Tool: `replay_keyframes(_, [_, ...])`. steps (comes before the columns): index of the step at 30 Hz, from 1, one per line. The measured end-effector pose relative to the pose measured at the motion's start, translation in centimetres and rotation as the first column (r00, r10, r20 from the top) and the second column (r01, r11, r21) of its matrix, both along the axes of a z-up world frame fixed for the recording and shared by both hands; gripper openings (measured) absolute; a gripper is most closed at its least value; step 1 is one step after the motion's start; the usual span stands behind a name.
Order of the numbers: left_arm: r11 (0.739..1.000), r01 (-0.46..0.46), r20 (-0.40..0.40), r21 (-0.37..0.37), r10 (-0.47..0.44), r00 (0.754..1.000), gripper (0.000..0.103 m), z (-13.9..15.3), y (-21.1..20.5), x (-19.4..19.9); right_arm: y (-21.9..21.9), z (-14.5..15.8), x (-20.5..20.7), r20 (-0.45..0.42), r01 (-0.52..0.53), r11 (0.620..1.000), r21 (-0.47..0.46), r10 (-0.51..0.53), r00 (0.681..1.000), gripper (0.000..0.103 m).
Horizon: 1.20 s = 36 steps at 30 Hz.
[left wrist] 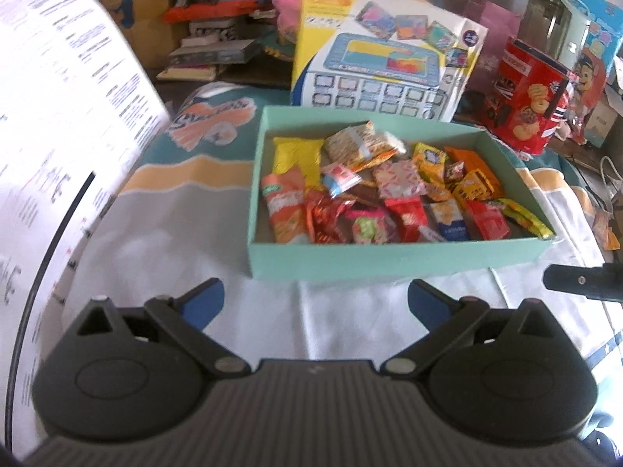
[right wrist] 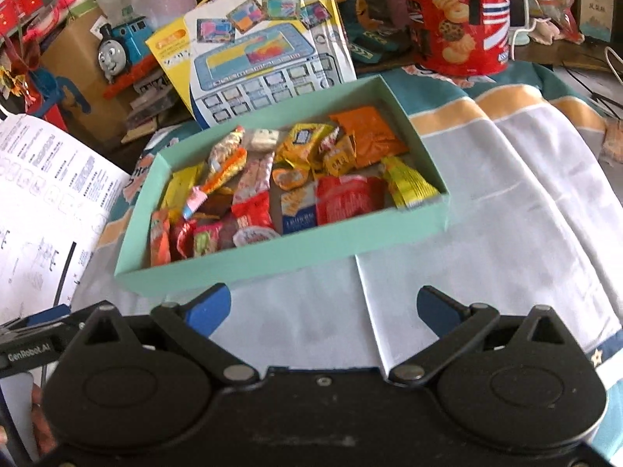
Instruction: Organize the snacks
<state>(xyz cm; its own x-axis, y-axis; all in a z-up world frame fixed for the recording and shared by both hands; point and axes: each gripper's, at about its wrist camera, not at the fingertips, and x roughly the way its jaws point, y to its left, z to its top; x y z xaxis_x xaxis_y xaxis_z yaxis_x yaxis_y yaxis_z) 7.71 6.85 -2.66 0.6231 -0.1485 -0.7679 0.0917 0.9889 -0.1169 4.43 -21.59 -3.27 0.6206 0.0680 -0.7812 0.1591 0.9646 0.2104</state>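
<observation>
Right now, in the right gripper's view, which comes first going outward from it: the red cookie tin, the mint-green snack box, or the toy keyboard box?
1. Mint-green snack box, just ahead of the right gripper.
2. Toy keyboard box, behind it, left.
3. Red cookie tin, far back, right.

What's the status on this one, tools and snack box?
Left tool open, empty. Right tool open, empty. Snacks piled in green box, both tools short of it. Cloth ahead, nothing blocking.

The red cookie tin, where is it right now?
The red cookie tin stands behind the green snack box's far right corner, right of the toy box.
</observation>
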Motion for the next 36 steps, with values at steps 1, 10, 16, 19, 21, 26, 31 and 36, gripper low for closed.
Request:
replay_keyframes(1, [1.0,-0.01,-0.006,-0.006,0.01,1.0,0.103,-0.2,0.3,-0.2,0.0,-0.2,-0.3,-0.004,0.003,1.0,0.0,-0.003,1.0,0.103])
replay_keyframes(10, [0.996,-0.087,-0.05,-0.012,0.086,0.995,0.103,-1.3,2.2,-0.2,0.8,-1.3,-1.5,-0.017,0.011,0.989,-0.15,-0.014,1.0,0.103])
replay_keyframes(16, [0.995,-0.096,-0.058,0.029,0.098,0.994,0.103,-1.8,1.8,0.1,0.9,-1.8,-1.1,-0.061,-0.018,0.991,-0.135,0.01,0.998,0.103])
replay_keyframes(19, [0.995,-0.093,-0.063,0.041,0.096,0.993,0.103,-2.0,1.5,0.3,1.0,-1.9,-0.9,-0.073,-0.027,0.991,-0.134,0.017,0.997,0.103])
replay_keyframes(21, [0.995,-0.091,-0.065,0.048,0.094,0.993,0.103,-2.1,1.4,0.4,1.1,-2.0,-0.8,-0.077,-0.032,0.99,-0.136,0.022,0.997,0.103])
replay_keyframes(26, [0.995,-0.082,-0.07,0.061,0.086,0.994,0.103,-2.2,1.1,0.5,1.0,-2.2,-0.5,-0.089,-0.041,0.99,-0.134,0.029,0.996,0.103])
replay_keyframes(31, [0.994,-0.088,-0.065,0.066,0.092,0.994,0.103,-2.1,1.1,0.5,0.8,-2.0,-0.2,-0.093,-0.037,0.991,-0.128,0.025,0.995,0.103])
replay_keyframes(36, [0.993,-0.094,-0.061,0.073,0.099,0.993,0.103,-1.8,1.2,0.6,0.8,-1.6,-0.1,-0.086,-0.036,0.991,-0.129,0.025,0.996,0.103])
